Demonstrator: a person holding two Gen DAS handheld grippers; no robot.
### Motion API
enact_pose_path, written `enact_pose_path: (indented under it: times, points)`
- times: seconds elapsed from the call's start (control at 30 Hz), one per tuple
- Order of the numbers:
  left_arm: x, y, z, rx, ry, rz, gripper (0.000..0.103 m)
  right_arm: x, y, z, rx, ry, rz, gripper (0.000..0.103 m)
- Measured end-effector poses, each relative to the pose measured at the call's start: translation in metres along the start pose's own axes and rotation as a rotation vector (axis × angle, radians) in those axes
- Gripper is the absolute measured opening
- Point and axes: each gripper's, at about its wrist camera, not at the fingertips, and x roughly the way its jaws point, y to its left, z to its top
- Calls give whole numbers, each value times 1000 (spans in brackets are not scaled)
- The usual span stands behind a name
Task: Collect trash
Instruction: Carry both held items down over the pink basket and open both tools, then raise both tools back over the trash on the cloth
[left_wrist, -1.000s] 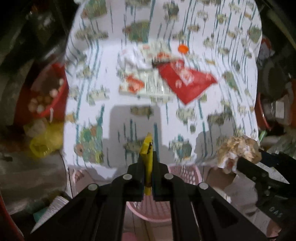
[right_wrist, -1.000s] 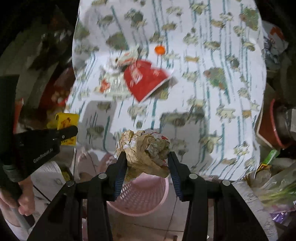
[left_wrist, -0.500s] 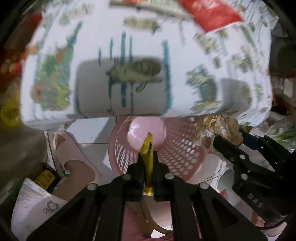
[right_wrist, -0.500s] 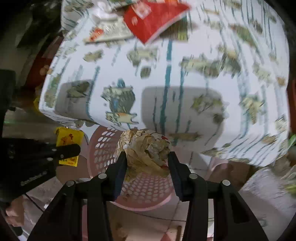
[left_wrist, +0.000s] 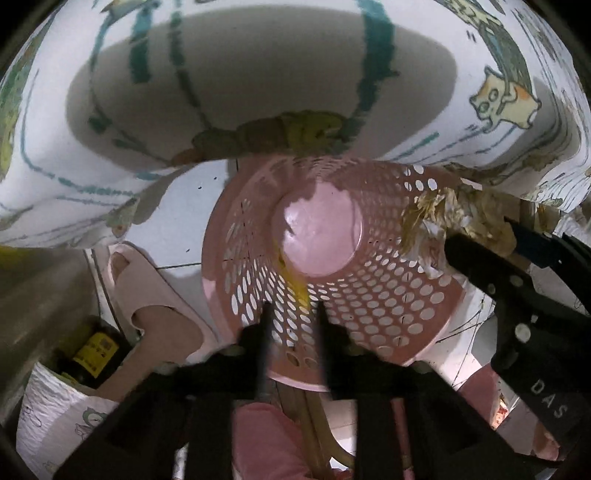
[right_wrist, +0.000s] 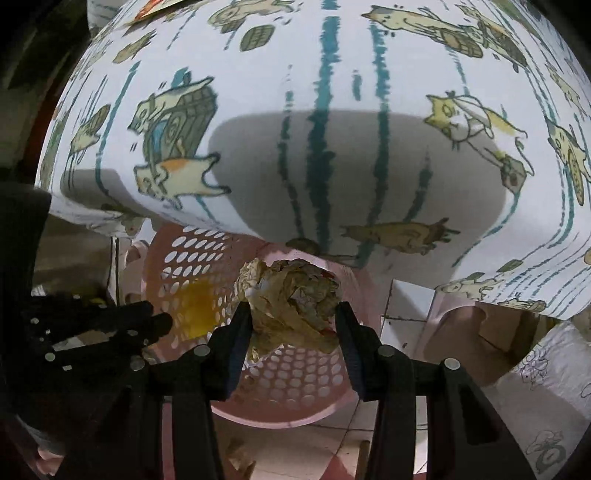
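A pink perforated waste basket (left_wrist: 369, 295) stands on the floor under the table edge; it also shows in the right wrist view (right_wrist: 295, 373). My left gripper (left_wrist: 291, 314) is open right over the basket rim. A yellow wrapper (left_wrist: 293, 286) is blurred just beyond its fingertips, inside the basket; it also shows in the right wrist view (right_wrist: 195, 306). My right gripper (right_wrist: 293, 314) is shut on a crumpled brown paper ball (right_wrist: 291, 299) above the basket; the ball also shows in the left wrist view (left_wrist: 443, 225).
A table with a cat-print cloth (left_wrist: 258, 74) overhangs the basket; it also shows in the right wrist view (right_wrist: 332, 110). A foot in a pink slipper (left_wrist: 147, 295) stands left of the basket. The floor is white tile (right_wrist: 406, 306).
Both grippers moved down from the tabletop to the basket. My left gripper opened and let go of the yellow wrapper, which now drops into the basket. The right still holds the paper ball.
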Motion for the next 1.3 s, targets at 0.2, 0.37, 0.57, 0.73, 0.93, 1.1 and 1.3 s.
enact_pose_path:
  times: [0.2,0.37,0.57,0.73,0.93,1.1,1.3]
  points:
    - [-10,9,0,-32,-18,68,70,4,-11,5,50,3,12,66]
    - [-14,18,-3,-54,-16,72,70,2,-18,9,73,10,19,66]
    - [-54,17,-6,-34,-118,101,70,-18,-14,4,59,-11,9,66]
    - [-120,26,-16,-64,-290,27,70,-59,7,-4,0,-127,0,66]
    - [-191,38,-31,-105,-522,-4,70,-117,17,-3,-38,-321,-23,66]
    - [-231,45,-41,-120,-670,2,70,-157,21,1,-74,-458,-60,66]
    - [-273,35,-57,-114,-888,116,79,-201,13,8,-80,-565,-62,66]
